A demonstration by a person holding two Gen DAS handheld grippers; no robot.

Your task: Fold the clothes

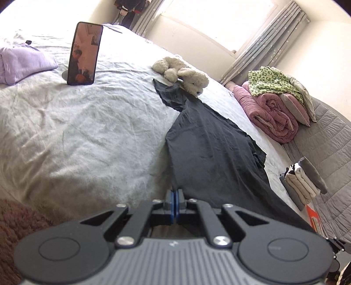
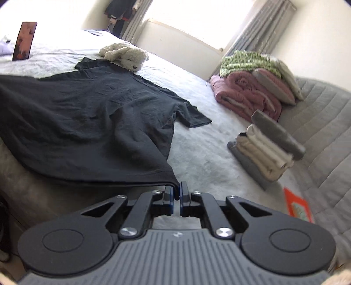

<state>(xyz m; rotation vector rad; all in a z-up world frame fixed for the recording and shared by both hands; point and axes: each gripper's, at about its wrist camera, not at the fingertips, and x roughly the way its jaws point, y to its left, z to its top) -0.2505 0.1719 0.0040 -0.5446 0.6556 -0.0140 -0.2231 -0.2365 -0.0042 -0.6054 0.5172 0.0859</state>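
Bright daylight from window (image 1: 219, 19), overexposed; fisheye edges curved; right view slightly blurred.

One black shirt (image 1: 210, 142), one plush toy (image 1: 184, 73)

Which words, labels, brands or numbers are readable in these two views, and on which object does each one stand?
No text can be read.
Gripper body: a small pale mark, too small to read.
Phone: its screen shows a picture, no legible writing.
Orange item on the bed edge: a print, too blurred to read.
Green patterned cloth: a repeated pattern, not legible as letters.
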